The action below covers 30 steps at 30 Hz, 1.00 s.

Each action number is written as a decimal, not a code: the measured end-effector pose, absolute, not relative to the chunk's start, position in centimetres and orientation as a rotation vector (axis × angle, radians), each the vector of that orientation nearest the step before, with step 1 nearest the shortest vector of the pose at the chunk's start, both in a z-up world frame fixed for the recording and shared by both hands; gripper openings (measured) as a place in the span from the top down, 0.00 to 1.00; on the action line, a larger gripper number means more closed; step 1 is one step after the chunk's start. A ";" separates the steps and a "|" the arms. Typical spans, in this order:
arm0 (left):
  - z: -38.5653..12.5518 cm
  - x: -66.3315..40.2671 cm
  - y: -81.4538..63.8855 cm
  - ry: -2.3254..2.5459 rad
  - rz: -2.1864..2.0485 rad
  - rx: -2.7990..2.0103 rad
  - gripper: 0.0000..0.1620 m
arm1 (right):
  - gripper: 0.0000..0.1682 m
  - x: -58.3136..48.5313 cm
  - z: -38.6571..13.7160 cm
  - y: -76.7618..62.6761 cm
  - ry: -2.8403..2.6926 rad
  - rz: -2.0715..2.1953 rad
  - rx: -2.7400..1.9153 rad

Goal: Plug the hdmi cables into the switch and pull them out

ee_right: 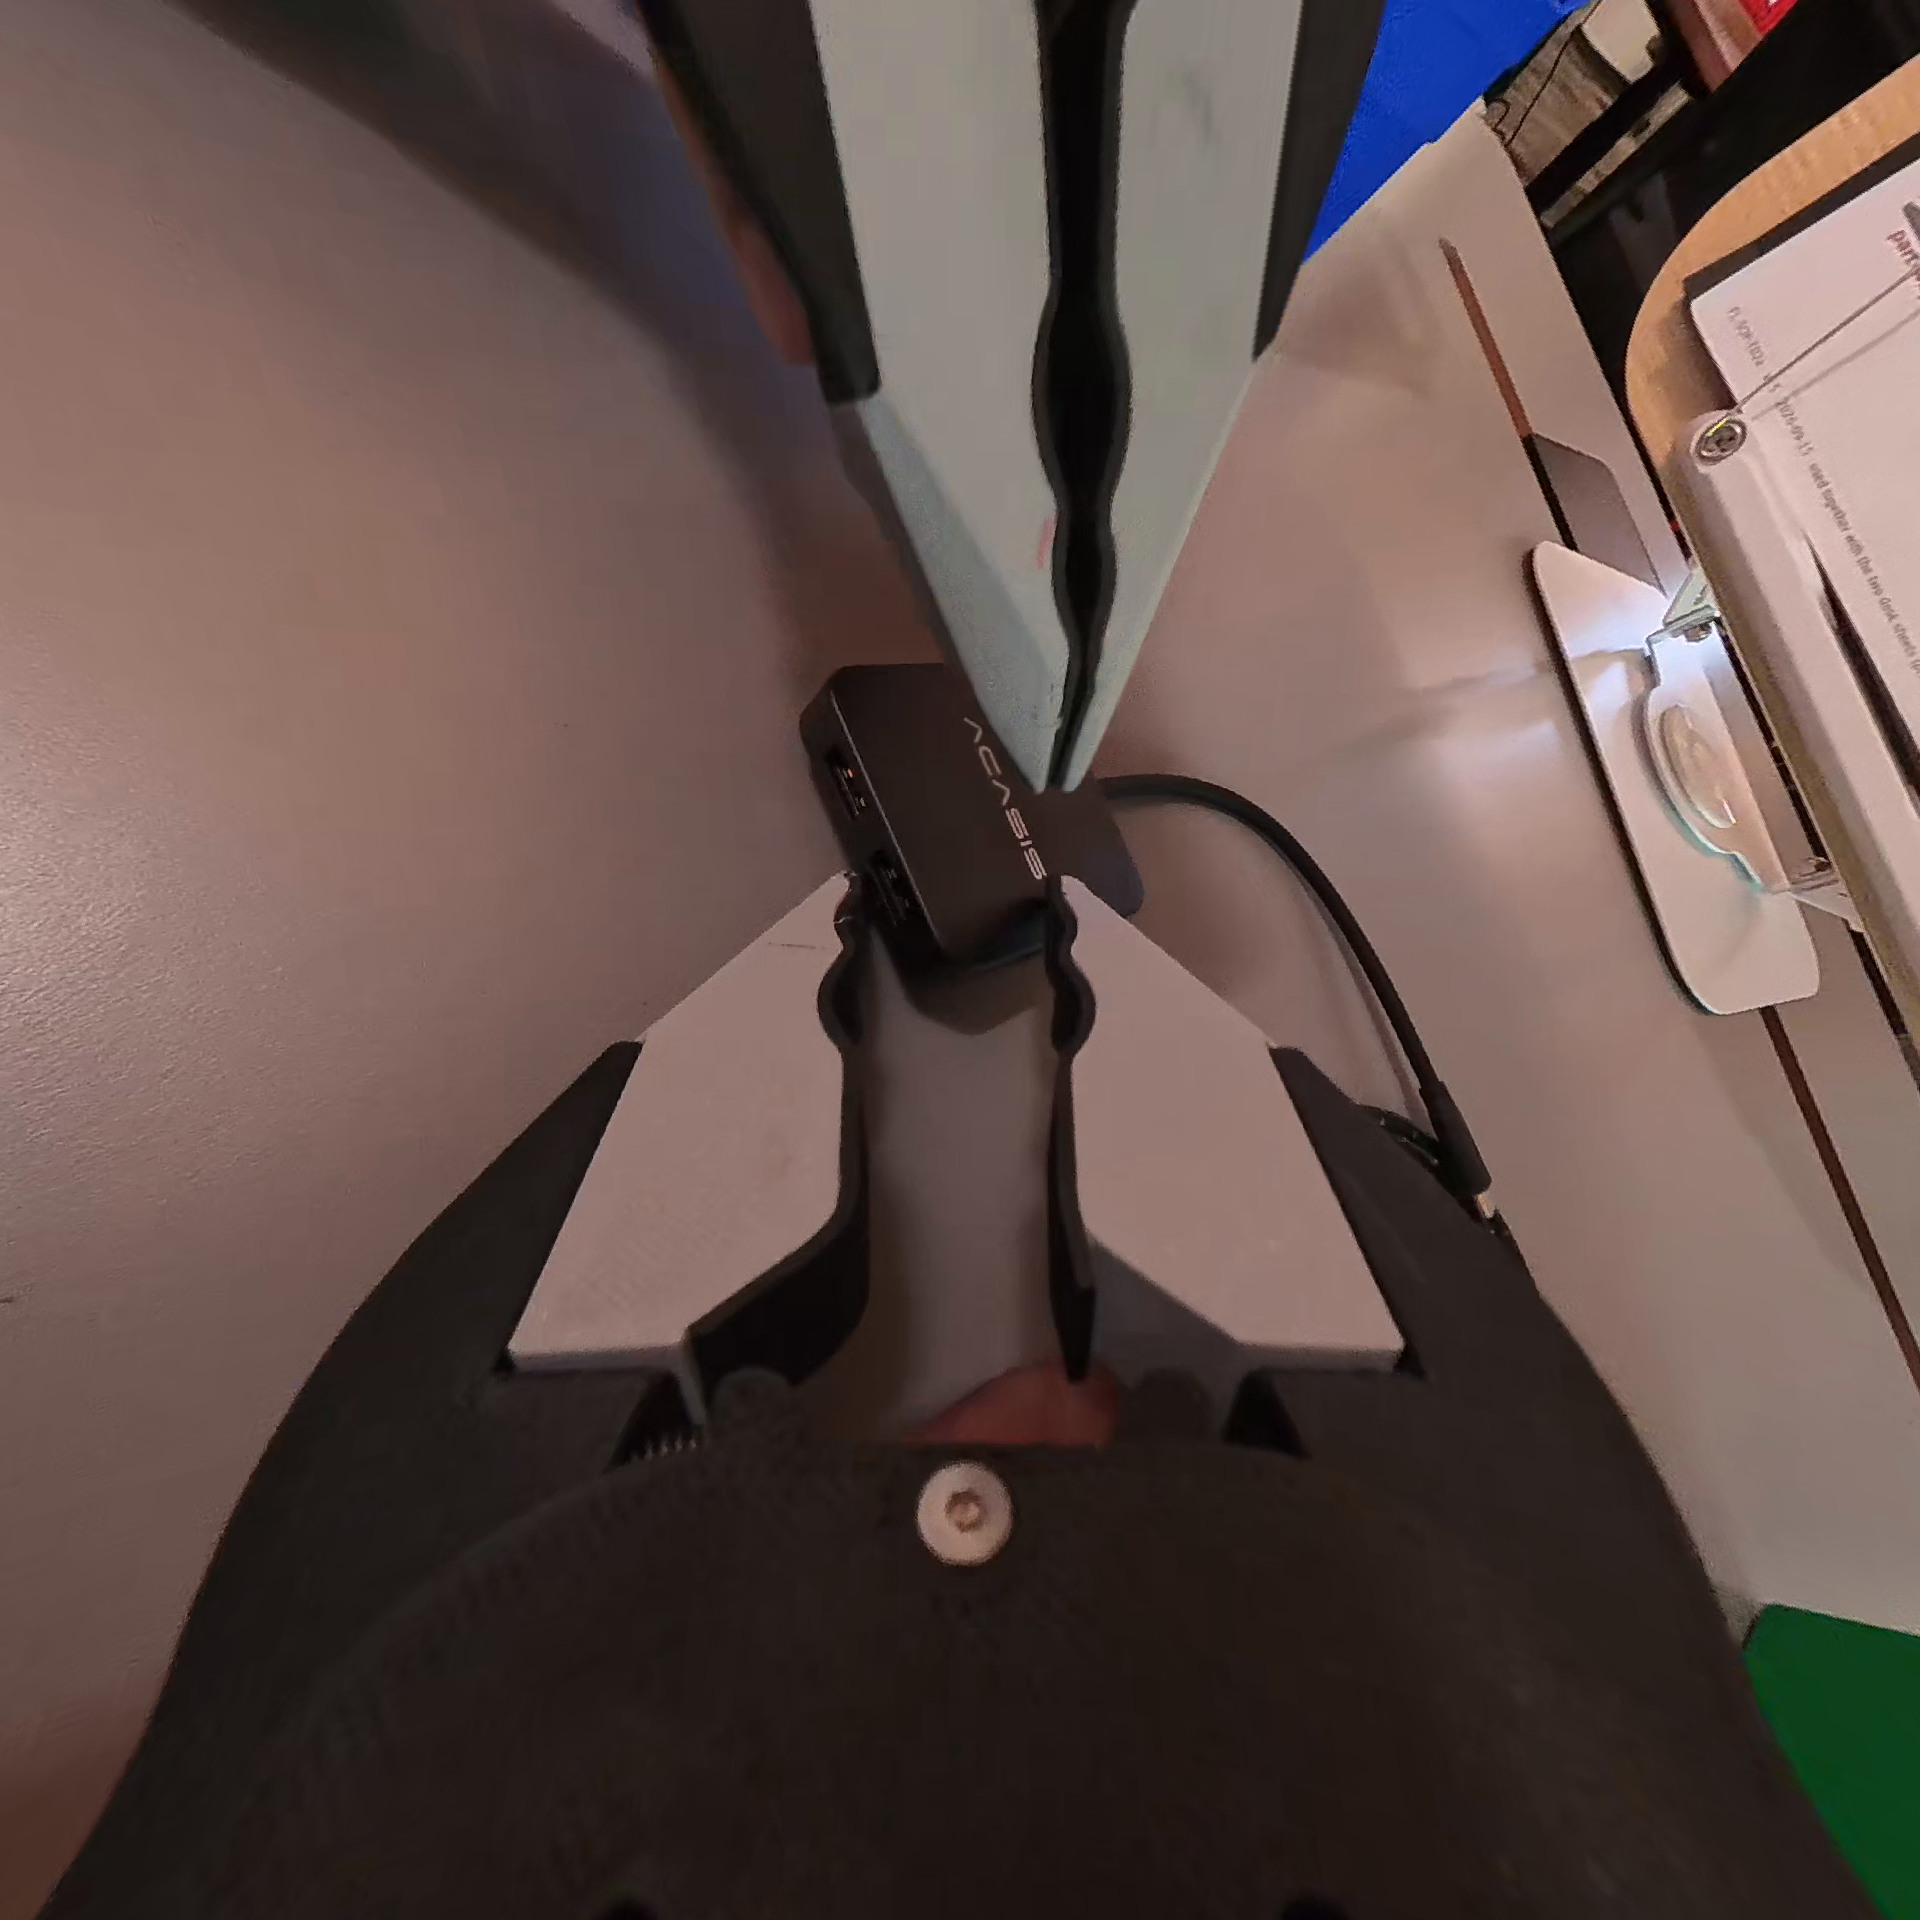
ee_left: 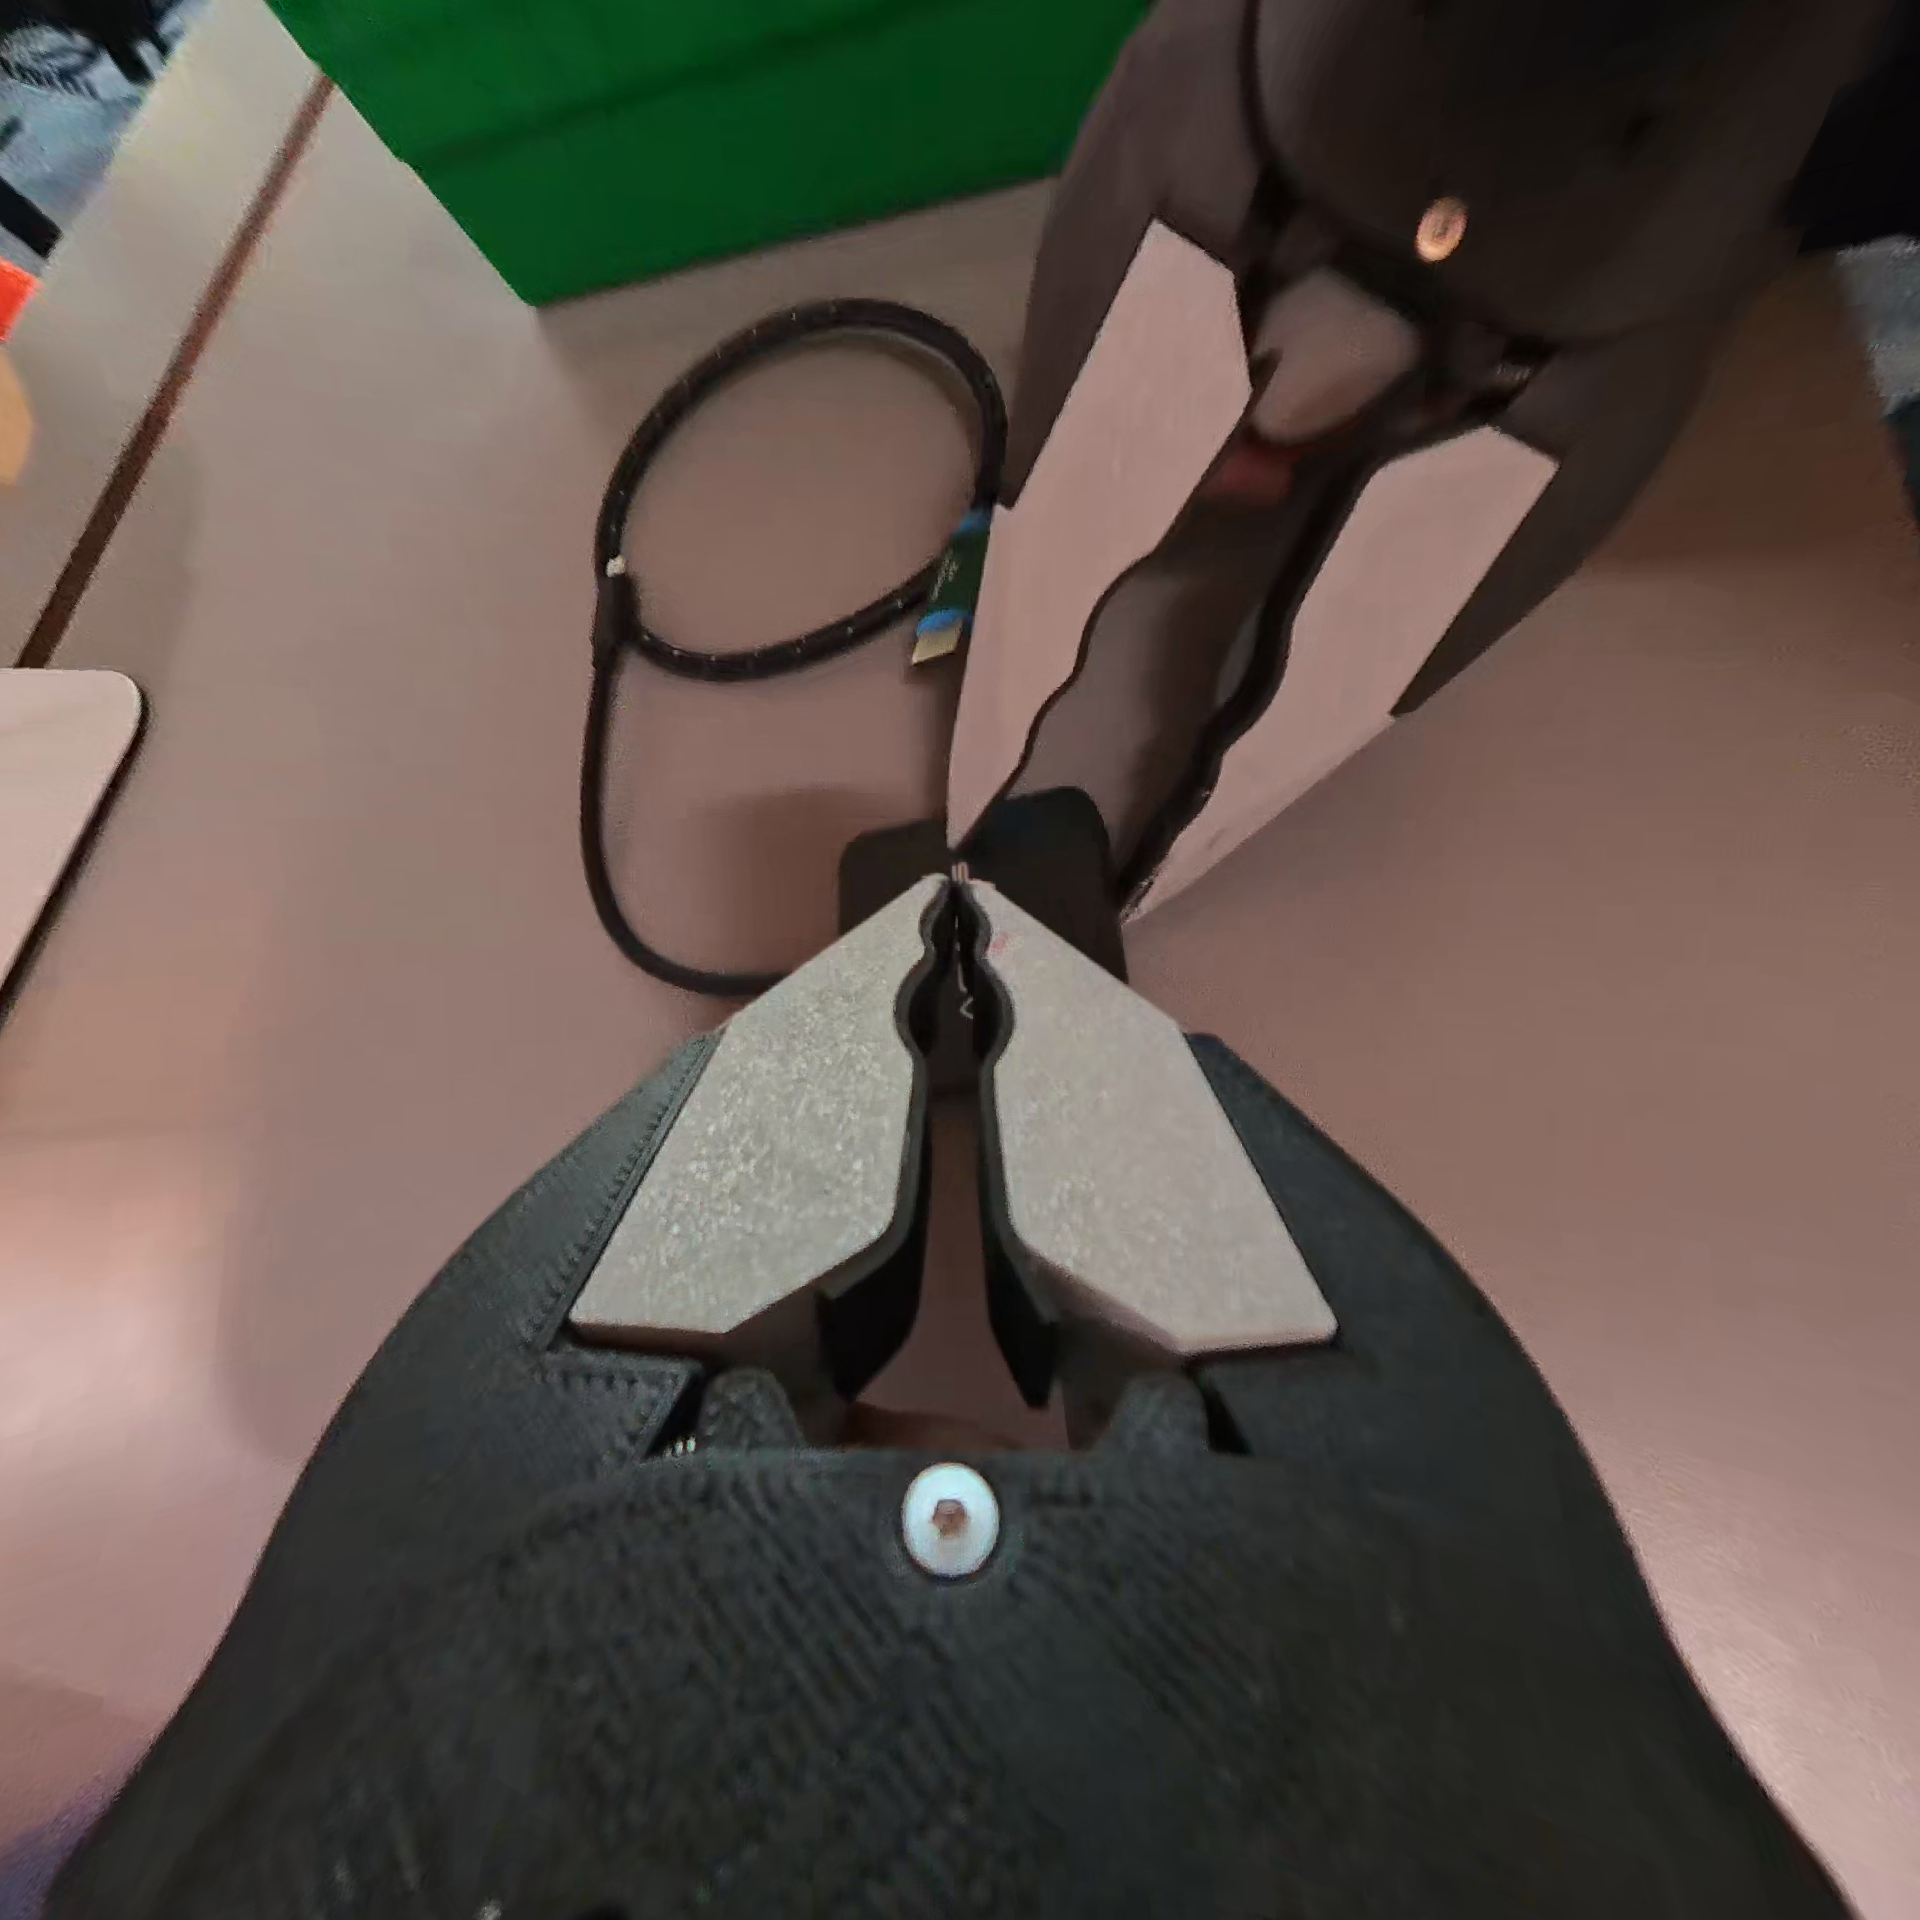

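The black HDMI switch (ee_right: 966, 810) lies on the pinkish-grey table (ee_left: 364, 935), with two empty ports on its left side. My right gripper (ee_right: 951, 909) is shut on the switch's near end. My left gripper (ee_left: 954, 885) is shut with nothing between its fingers, and its tips rest on top of the switch (ee_left: 1049, 831). It reaches in from above in the right wrist view (ee_right: 1065, 774). A braided black HDMI cable (ee_left: 623, 582) loops on the table beyond, and its green-and-blue plug (ee_left: 940, 623) lies loose, not in the switch. A thin black lead (ee_right: 1340, 935) leaves the switch to the right.
A green box (ee_left: 727, 135) stands at the back of the table. A pale rounded board corner (ee_left: 52, 779) lies at the left. In the right wrist view, a metal bracket with a glass disc (ee_right: 1683, 769) and a cardboard sheet with paper (ee_right: 1766, 260) sit at the right. Less than 4 cm separates the two grippers' tips.
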<state>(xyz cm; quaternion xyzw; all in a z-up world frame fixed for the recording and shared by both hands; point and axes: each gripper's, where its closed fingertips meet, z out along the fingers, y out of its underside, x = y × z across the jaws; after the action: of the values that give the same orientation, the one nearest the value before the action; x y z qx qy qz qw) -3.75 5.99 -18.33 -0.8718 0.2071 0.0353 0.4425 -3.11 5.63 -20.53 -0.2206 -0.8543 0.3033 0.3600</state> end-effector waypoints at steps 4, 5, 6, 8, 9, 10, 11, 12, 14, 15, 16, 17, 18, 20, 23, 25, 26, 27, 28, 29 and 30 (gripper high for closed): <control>-19.0 -4.1 6.1 0.522 0.161 -2.192 0.97 | 0.81 -3.1 -20.5 5.6 -2.207 0.784 -0.569; -19.1 -4.2 6.0 0.521 0.162 -2.198 0.96 | 0.81 -3.1 -20.6 5.6 -2.208 0.784 -0.570; -19.1 -4.3 5.9 0.513 0.163 -2.207 0.95 | 0.82 -3.1 -20.6 5.6 -2.209 0.784 -0.571; -19.2 -4.9 5.6 0.484 0.171 -2.229 0.87 | 0.82 -3.0 -20.6 5.6 -2.212 0.785 -0.573; -19.2 -5.0 5.5 0.468 0.169 -2.236 0.85 | 0.82 -3.0 -20.6 5.6 -2.212 0.786 -0.575; -19.2 -5.1 5.4 0.466 0.161 -2.237 0.83 | 0.82 -3.0 -20.6 5.7 -2.213 0.787 -0.580; -19.0 -5.0 5.2 0.480 0.164 -2.230 0.82 | 0.82 -3.0 -20.5 5.7 -2.213 0.795 -0.590; -18.8 -5.0 5.1 0.502 0.180 -2.214 0.80 | 0.83 -3.0 -20.4 5.8 -2.211 0.810 -0.605; -18.2 -5.1 4.9 0.543 0.238 -2.168 0.79 | 0.83 -3.1 -20.0 5.9 -2.204 0.858 -0.641; -18.0 -5.1 4.9 0.559 0.266 -2.148 0.80 | 0.83 -3.1 -19.8 6.0 -2.199 0.884 -0.660; -17.8 -5.2 4.8 0.573 0.290 -2.132 0.81 | 0.83 -3.0 -19.6 6.0 -2.193 0.907 -0.675; -17.6 -5.2 4.7 0.585 0.309 -2.121 0.81 | 0.83 -3.0 -19.4 6.1 -2.189 0.926 -0.688; -17.6 -5.2 4.6 0.598 0.325 -2.114 0.82 | 0.83 -3.0 -19.3 6.1 -2.187 0.942 -0.699; -17.5 -5.2 4.5 0.617 0.350 -2.101 0.84 | 0.83 -3.0 -19.2 6.2 -2.185 0.966 -0.716; -17.5 -5.4 4.2 0.650 0.398 -2.091 0.87 | 0.83 -3.0 -19.0 6.3 -2.183 0.998 -0.741; -17.6 -5.7 3.8 0.680 0.433 -2.094 0.87 | 0.84 -3.1 -18.8 6.4 -2.180 1.018 -0.761; -18.2 -5.3 3.4 0.722 0.404 -2.118 0.72 | 0.85 -3.1 -18.7 6.6 -2.169 1.031 -0.776; -19.0 -4.9 3.1 0.758 0.373 -2.154 0.64 | 0.85 -3.2 -18.5 6.7 -2.163 1.048 -0.792; -19.6 -4.9 3.0 0.776 0.381 -2.178 0.65 | 0.85 -3.2 -18.5 6.8 -2.163 1.064 -0.807; -20.1 -5.1 3.1 0.789 0.414 -2.190 0.64 | 0.85 -3.2 -18.5 6.8 -2.163 1.075 -0.820; -20.2 -5.4 3.5 0.783 0.462 -2.182 0.68 | 0.86 -3.2 -18.4 6.9 -2.160 1.079 -0.828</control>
<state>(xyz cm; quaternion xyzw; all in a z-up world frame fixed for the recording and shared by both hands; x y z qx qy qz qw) -5.41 3.51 -20.17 -0.8541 0.3067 0.1810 0.3791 -3.20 6.92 -18.41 -0.3106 -0.8097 0.4044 0.2905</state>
